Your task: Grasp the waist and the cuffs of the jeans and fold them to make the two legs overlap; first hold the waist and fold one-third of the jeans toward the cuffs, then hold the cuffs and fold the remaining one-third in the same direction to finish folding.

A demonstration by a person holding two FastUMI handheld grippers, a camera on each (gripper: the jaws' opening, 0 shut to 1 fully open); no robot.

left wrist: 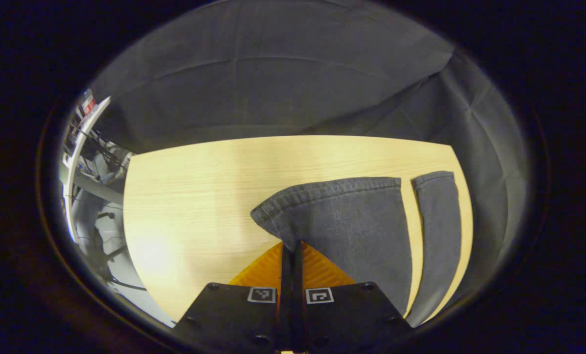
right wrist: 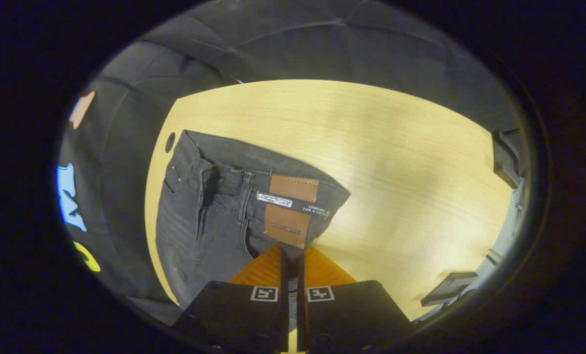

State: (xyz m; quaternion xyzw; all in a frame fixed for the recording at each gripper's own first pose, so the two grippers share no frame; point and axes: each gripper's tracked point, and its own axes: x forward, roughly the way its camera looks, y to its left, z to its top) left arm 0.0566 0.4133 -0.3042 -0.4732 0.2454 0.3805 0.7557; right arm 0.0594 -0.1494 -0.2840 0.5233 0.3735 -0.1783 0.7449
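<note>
pinching jeans: left gripper at cuff, right gripper at waist.

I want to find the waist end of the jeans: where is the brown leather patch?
In the right gripper view, the brown leather patch sits on the jeans' waistband, just beyond the right gripper, near the wooden table's left edge.

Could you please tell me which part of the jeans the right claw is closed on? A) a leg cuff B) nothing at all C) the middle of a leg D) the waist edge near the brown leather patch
D: in the right gripper view, the right claw pinches the jeans at the waist, just below the brown leather patch.
</note>
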